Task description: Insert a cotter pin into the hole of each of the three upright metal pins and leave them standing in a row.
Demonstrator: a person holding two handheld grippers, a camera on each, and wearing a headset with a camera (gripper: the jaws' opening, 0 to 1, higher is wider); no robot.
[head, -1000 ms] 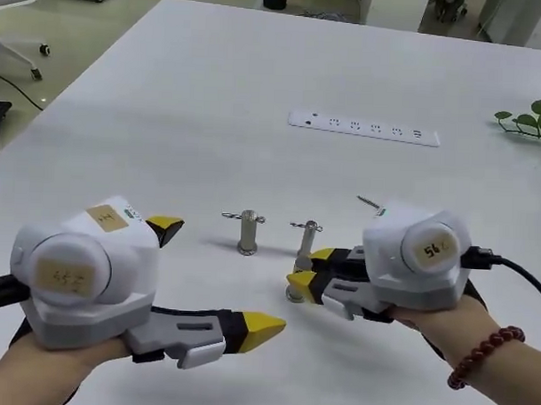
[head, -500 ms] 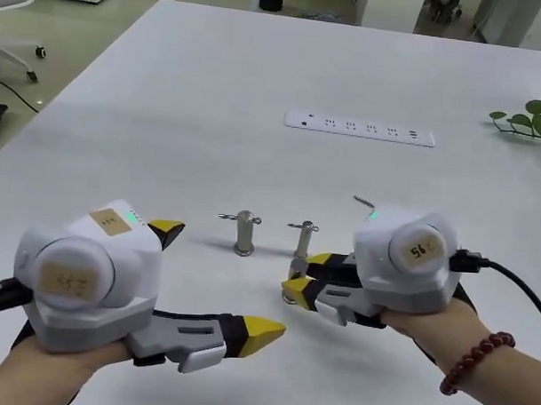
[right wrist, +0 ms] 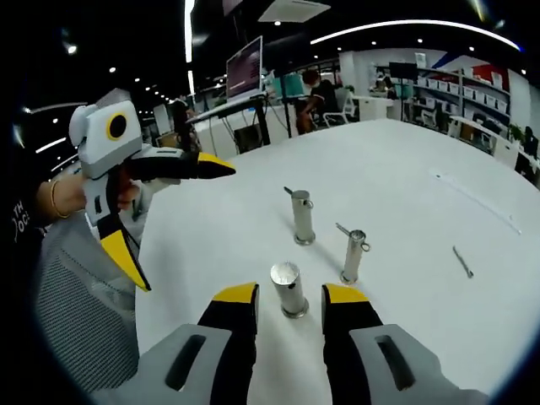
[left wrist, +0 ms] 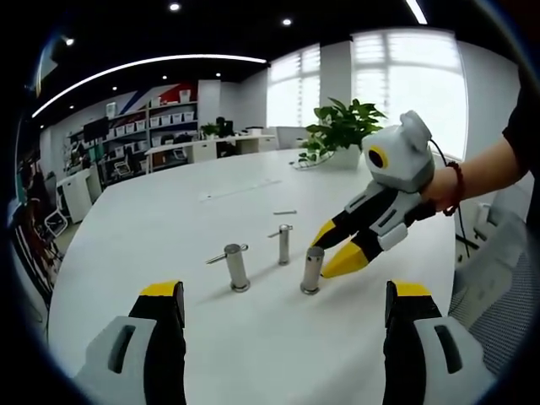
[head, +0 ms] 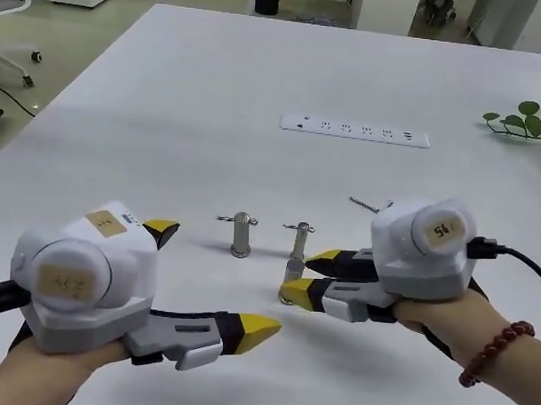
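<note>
Right gripper [head: 305, 272] jaws partly apart, straddling bare metal pin [right wrist: 288, 287] upright on white worktop [head: 211, 120], no grip; beside it, middle metal pin [head: 299, 241] and far metal pin [head: 242, 233] stand with cotter pins through heads; loose cotter pin [head: 364, 204] lies beyond; left gripper [head: 213, 276] jaws wide apart, empty.

Left gripper [head: 209, 277] sits low left over the white table [head: 167, 119], jaws wide apart. Right gripper [head: 305, 271] has its jaws narrowly parted at the nearest metal pin [head: 289, 288]. Behind it, the left rear pin [head: 242, 234] and right rear pin [head: 299, 241] stand upright, each with a cotter through it. A loose cotter pin [head: 364, 204] lies beyond. Power strip [head: 355, 131] is further back.
</note>
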